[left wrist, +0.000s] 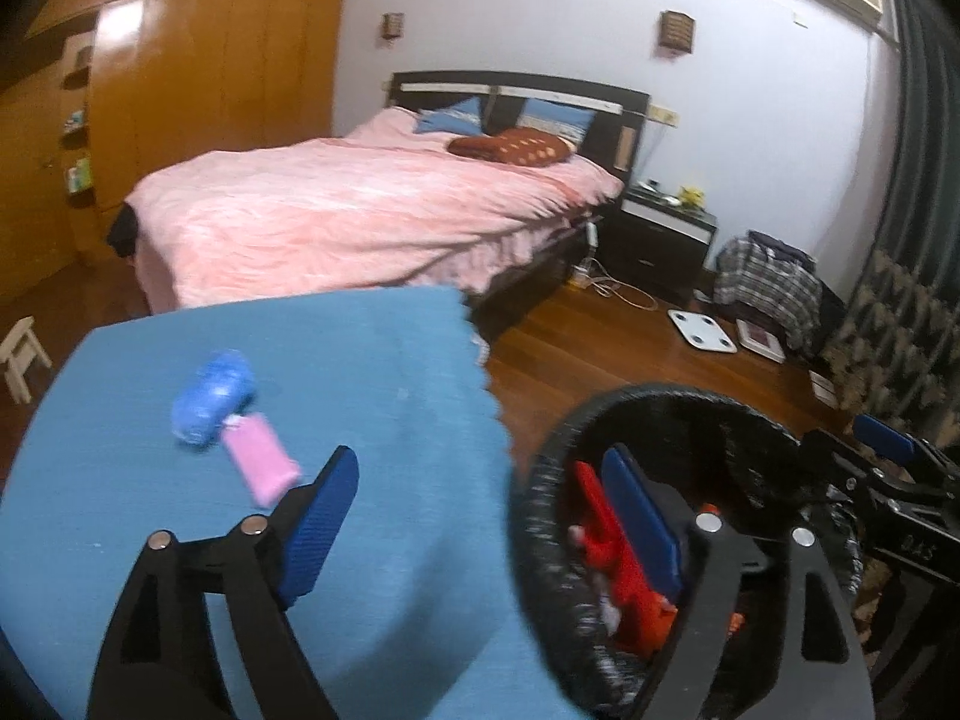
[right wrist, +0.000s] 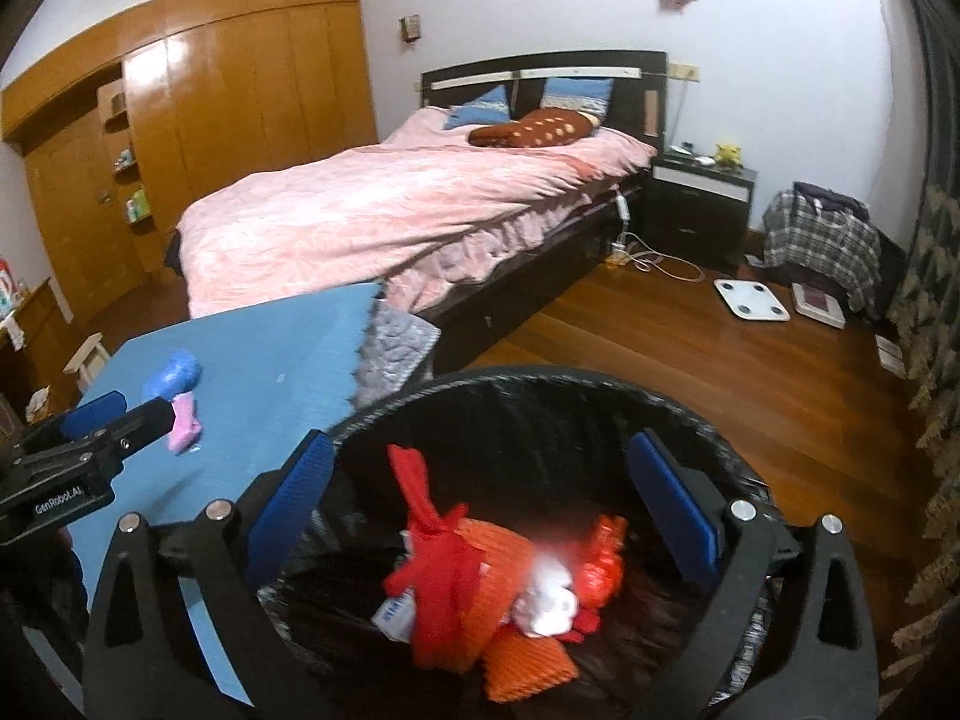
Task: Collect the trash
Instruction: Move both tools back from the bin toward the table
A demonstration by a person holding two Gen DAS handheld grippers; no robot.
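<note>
A black-lined trash bin point(right wrist: 540, 396) stands beside a table draped in a blue cloth point(left wrist: 360, 348), in a bedroom with a pink-covered bed point(left wrist: 360, 210) and a wooden wardrobe point(left wrist: 210, 90). The right gripper point(right wrist: 489, 498) hangs over the bin's mouth with its blue-padded fingers point(right wrist: 675, 501) spread wide and nothing between them — below lies a heap of discarded red and orange wrappers point(right wrist: 480, 588) with a crumpled white scrap point(right wrist: 549, 594) among them, resting at the bottom of the liner. The left gripper point(left wrist: 480, 528) straddles the line where table meets bin: one pad sits over the blue cloth, the other over the bin's rim, and the fingers stand well apart, clamping nothing. Two pieces of trash remain on the cloth, touching each other — a crumpled blue wrapper point(left wrist: 213, 399) and, just beside it, a small pink packet point(left wrist: 261, 462), both ahead of the left gripper's left finger. In the right wrist view the left gripper's tip point(right wrist: 150, 414) reaches in near that pair. A white bathroom scale point(right wrist: 750, 299) lies on the wooden floor point(right wrist: 660, 348) by the nightstand point(right wrist: 699, 210).
</note>
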